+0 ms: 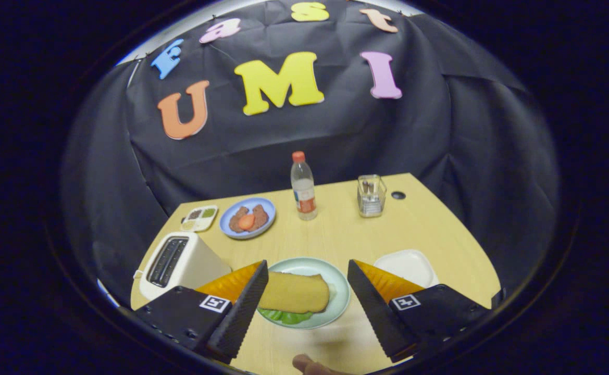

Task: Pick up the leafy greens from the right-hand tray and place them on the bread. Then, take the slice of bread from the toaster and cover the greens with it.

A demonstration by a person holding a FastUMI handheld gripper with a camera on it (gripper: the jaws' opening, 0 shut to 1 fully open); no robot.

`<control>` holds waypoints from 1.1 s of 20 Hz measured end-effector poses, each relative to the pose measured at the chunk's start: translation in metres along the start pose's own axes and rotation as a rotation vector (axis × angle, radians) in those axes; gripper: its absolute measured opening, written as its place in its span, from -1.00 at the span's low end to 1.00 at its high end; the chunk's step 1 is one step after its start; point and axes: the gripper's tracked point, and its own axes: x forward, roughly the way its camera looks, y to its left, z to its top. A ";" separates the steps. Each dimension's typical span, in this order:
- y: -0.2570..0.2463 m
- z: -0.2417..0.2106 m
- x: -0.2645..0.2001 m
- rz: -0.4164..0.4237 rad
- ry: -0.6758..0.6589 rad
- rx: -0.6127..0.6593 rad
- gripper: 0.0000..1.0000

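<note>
Between the released gripper (307,291) fingers, the bread slice (294,292) covers the greens (287,315); a careless nudge could slide it off.

Greens (287,315) mostly hidden under bread slice (295,292); plate (338,307) partly masked by spread fingers (241,307) of gripper (304,307); toaster (179,263) slots too dark to tell.

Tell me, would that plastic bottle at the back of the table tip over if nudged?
Probably. The bottle is tall and narrow and stands upright on the table, so a push near its cap would likely topple it. It looks mostly empty, so likely light. On its side, it would probably roll. The gripper stands open, well short of it.
</note>
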 end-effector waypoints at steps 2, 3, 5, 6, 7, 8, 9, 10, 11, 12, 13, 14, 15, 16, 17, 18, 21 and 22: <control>-0.010 0.038 -0.040 0.001 -0.114 -0.039 0.93; -0.012 0.054 -0.060 0.008 -0.167 -0.063 0.93; -0.012 0.084 -0.097 0.020 -0.266 -0.105 0.93; -0.012 0.097 -0.116 0.022 -0.319 -0.122 0.93; -0.011 0.110 -0.134 0.027 -0.363 -0.136 0.92; -0.009 0.116 -0.150 0.033 -0.392 -0.147 0.92; -0.008 0.119 -0.163 0.040 -0.409 -0.148 0.92; -0.007 0.122 -0.175 0.040 -0.414 -0.142 0.92; -0.009 0.124 -0.186 0.043 -0.421 -0.131 0.92; -0.008 0.126 -0.196 0.050 -0.434 -0.117 0.92; -0.009 0.130 -0.206 0.053 -0.451 -0.104 0.92; -0.016 0.131 -0.216 0.038 -0.466 -0.096 0.92; -0.020 0.131 -0.224 0.026 -0.480 -0.093 0.92; -0.021 0.127 -0.232 0.025 -0.489 -0.098 0.92; -0.022 0.124 -0.237 0.028 -0.493 -0.105 0.92; -0.025 0.120 -0.242 0.024 -0.494 -0.107 0.92; -0.018 0.111 -0.247 0.055 -0.490 -0.130 0.92; -0.020 0.109 -0.247 0.055 -0.496 -0.152 0.92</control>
